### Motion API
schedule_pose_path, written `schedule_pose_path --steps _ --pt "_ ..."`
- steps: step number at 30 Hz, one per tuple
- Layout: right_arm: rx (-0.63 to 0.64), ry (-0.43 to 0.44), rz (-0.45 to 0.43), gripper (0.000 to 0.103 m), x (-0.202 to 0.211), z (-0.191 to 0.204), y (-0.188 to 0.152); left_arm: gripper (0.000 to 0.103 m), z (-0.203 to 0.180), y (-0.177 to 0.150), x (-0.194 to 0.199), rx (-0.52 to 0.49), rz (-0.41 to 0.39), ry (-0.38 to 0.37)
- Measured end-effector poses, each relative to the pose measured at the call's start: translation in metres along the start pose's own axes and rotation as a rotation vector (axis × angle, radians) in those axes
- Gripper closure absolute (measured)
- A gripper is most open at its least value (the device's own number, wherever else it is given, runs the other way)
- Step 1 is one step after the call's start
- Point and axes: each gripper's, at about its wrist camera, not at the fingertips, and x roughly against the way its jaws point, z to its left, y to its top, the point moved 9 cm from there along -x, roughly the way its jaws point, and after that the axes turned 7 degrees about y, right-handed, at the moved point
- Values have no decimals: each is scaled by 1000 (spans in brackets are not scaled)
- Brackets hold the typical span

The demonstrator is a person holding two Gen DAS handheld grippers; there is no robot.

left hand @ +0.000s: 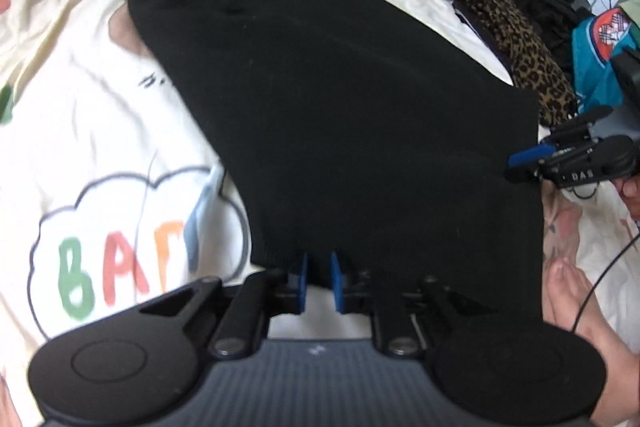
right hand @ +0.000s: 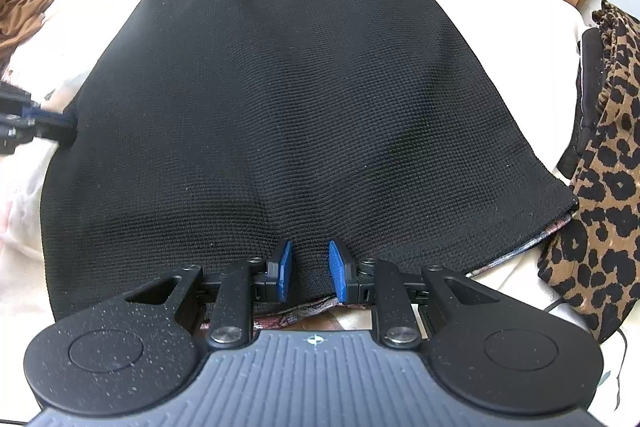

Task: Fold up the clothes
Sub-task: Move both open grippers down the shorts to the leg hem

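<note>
Both claws, left [left hand: 319, 281] and right [right hand: 310, 273], each clenched on the black knit garment's [right hand: 296, 87] near hem.

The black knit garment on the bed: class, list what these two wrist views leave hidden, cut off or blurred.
- Black knit garment: far end cut off by the top edge in the right wrist view.
- Its near hem: covered by the left claw and right claw, so the grip on it is unclear.
- Printed bedcover: lettering blurred and partly under the garment, left wrist view.
- Leopard-print cloth: cut off by the right edge.
</note>
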Motion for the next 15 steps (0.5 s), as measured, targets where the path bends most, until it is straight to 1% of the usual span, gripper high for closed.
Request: schedule_pose_path --steps 3,6,10,13,15 --pt "4 -1 -1 77 3 -1 -1 86 1 -10 9 19 11 -2" --pt "6 -1 -2 77 6 -1 -2 84 3 -13 17 89 30 -32" --pt "7 -5 -1 77 10 -2 -2 66 6 -17 24 174 56 -102" --pt "8 -7 1 77 13 -3 -2 63 9 -16 28 232 56 -155" --pt "9 -8 2 77 15 -3 -2 62 0 -12 21 286 56 -202"
